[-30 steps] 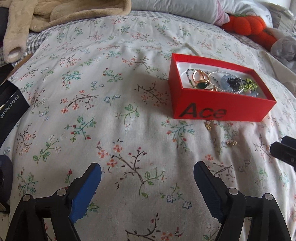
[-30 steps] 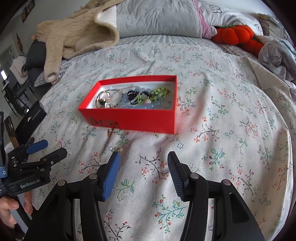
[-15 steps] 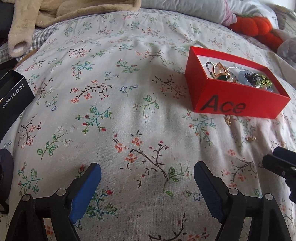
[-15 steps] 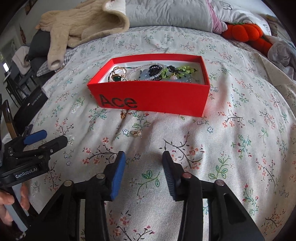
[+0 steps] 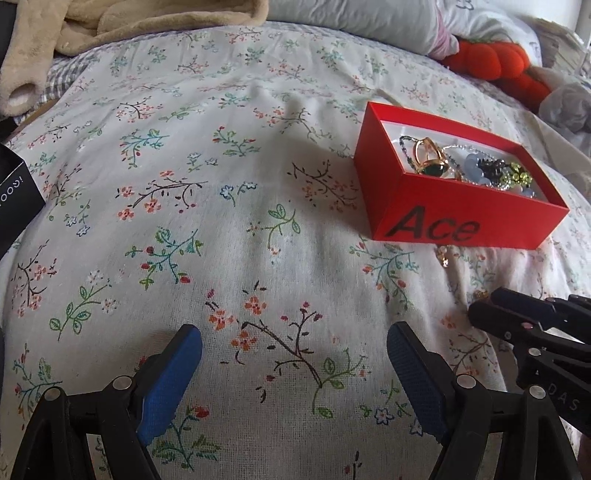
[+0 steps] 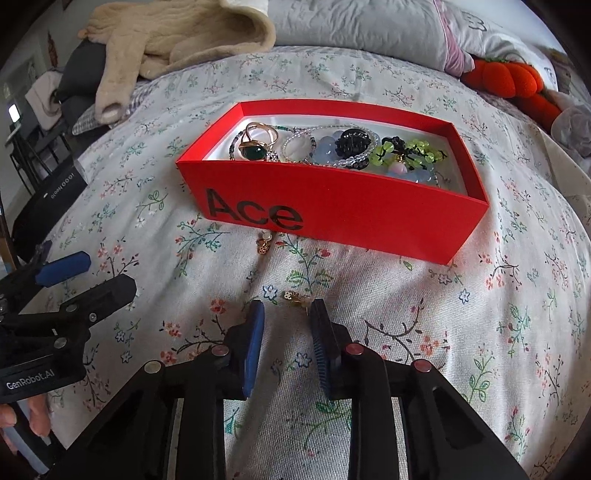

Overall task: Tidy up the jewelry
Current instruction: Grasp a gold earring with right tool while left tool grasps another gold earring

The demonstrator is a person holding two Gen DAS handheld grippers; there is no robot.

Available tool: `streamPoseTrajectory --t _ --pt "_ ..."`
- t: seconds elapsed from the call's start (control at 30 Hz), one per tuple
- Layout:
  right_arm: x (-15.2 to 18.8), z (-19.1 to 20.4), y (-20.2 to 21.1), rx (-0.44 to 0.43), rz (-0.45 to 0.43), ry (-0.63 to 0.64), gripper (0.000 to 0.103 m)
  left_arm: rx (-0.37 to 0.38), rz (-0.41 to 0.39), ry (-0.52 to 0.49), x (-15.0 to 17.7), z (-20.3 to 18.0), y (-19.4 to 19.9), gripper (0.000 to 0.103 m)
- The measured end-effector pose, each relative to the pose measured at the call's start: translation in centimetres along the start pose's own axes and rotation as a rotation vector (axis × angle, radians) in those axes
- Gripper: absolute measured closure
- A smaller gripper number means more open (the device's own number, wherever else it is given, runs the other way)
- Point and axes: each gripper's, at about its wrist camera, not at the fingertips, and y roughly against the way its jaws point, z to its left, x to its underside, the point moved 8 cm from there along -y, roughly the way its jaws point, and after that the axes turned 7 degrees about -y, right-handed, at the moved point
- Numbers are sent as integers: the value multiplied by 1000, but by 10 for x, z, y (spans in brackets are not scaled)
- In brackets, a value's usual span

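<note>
**Right jaws narrowing over a small gold earring on the bed**

From my right wrist camera I see the right gripper [image 6: 286, 314] tipped down at the floral bedspread [image 6: 424, 332], its jaws closing, with only a narrow gap left. A small gold earring [image 6: 293, 297] lies on the cloth just ahead of the fingertips and roughly in line with the gap; the blue pads [image 6: 255, 347] are not pressing on it, and nothing sits between them but fabric.

A second small gold piece [image 6: 265, 242] lies further up the bed, just beside the front wall of the red box [image 6: 343, 214], which carries the black word "Ace". Inside the box I can make out a gold ring with a dark green stone [image 6: 255, 147] at the left end, clear and pale blue bead bracelets [image 6: 325, 147] in the middle, and a string of yellow-green beads [image 6: 413, 151] toward the right.

On my left wrist camera the left gripper [image 5: 293, 352] hangs over bare bedspread well to the left of the box, jaws wide and holding nothing. At that view's right edge the right gripper's black fingers come in below the box.

A black carton [image 6: 48, 206] sits at the left edge of the bed, a beige knitted garment [image 6: 166, 40] and a grey pillow [image 6: 362, 29] at the far end, and an orange plush toy [image 6: 509, 79] to the far right.
</note>
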Motion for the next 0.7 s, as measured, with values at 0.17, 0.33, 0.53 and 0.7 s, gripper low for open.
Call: streamPoseTrajectory --t 0.17,0.33,0.53,0.7 --pt "-1 3 -5 40 -11 40 86 11 -4 1 -2 0 -2 17" --pt "-2 -4 -3 48 -17 19 101 23 -11 7 -2 -2 -2 17" --pt "-4 -17 8 44 -45 -18 103 62 -3 1 -5 -9 -2 17" --pt "-5 -34 22 80 -76 -37 103 152 -9 -12 -13 -30 -6 19"
